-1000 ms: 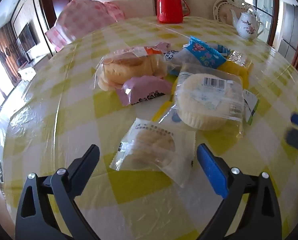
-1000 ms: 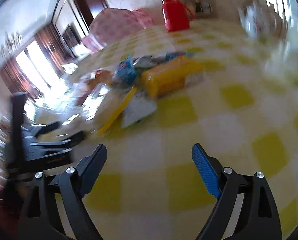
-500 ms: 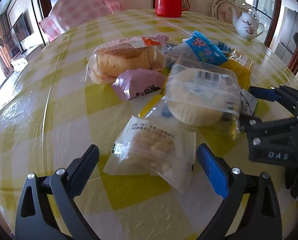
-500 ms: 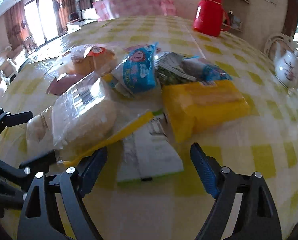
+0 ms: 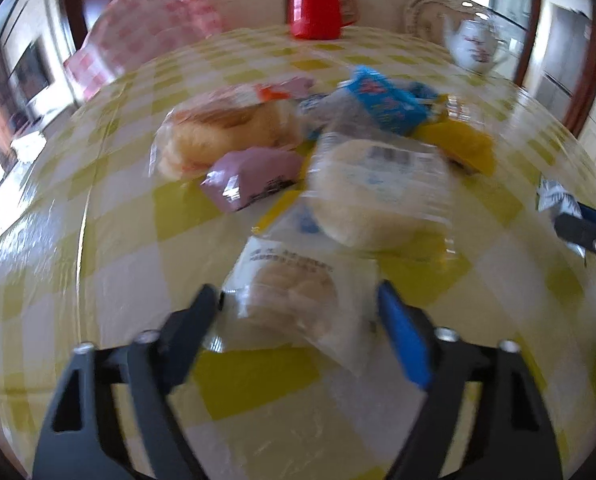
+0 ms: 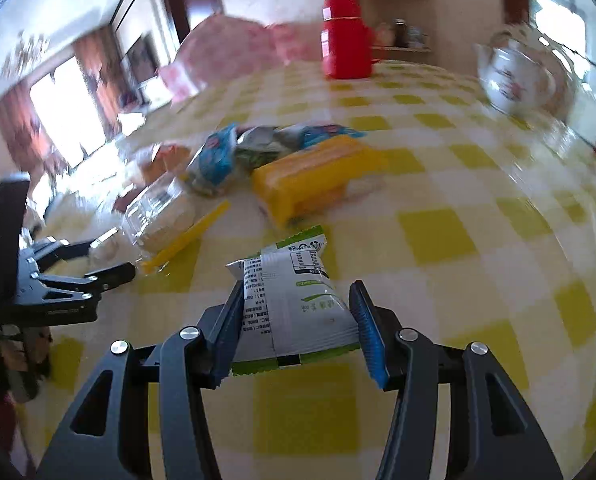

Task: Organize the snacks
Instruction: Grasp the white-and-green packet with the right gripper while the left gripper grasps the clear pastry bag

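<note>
A round table covered in a glossy yellow-and-white checked cloth carries everything. At its far edge stand a red plastic thermos jug and, toward the far right edge, a white floral china teapot. Near the table's middle lies a heap of wrapped snacks: a long yellow packet, a clear-wrapped round pale cake, a clear-bagged golden bun, a blue printed pouch and a pink foil packet. The right gripper is clamped on a white-and-green snack packet, apart from the heap, toward the table's near edge. The left gripper is spread wide either side of a small clear-wrapped round pastry, not pinching it.
</note>
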`<state>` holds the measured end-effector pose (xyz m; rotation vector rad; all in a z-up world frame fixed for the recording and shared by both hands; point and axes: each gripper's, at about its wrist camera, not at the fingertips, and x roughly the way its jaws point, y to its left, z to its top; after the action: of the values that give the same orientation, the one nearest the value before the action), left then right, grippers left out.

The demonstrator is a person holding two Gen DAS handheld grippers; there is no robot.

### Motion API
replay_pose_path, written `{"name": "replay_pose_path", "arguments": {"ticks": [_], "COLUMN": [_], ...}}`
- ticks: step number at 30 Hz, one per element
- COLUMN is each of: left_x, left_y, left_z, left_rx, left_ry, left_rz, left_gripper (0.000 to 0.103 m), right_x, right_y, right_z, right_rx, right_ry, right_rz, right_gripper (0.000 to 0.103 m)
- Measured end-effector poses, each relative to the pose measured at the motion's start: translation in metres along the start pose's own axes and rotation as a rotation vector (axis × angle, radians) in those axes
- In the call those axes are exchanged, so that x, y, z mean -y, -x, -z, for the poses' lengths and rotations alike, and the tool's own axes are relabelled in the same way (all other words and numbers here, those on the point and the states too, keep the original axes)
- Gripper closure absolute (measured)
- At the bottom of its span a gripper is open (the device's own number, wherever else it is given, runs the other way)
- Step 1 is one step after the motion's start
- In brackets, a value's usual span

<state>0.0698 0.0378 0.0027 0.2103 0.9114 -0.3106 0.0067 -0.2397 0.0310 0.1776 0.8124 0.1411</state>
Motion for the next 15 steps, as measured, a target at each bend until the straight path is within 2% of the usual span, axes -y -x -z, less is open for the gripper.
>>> {"name": "replay_pose_path", "arguments": {"ticks": [2, 5, 15], "left_x": [0.007, 0.02, 0.066], "left_y": [0.004, 0.012, 0.043], "left_z": [0.002, 0.009, 0.044], "left_rx": [0.011, 0.021, 0.017], "left_ry": [-0.012, -0.033, -0.088], "left_rz": [0.003, -0.035, 0.024], "left_gripper": [0.046, 0.049, 0.049], "right_x": [0.01, 0.015, 0.027], "right_y": [0.008, 0.017, 0.034], "right_z": [0.004, 0.01, 0.023], "right_rx": [0.016, 0.034, 0.053], "right_ry": [-0.039, -0.072, -0.115], "right_rz": [0.001, -0.01, -0.063], "right_gripper": [0.052, 0.052, 0.052]}}
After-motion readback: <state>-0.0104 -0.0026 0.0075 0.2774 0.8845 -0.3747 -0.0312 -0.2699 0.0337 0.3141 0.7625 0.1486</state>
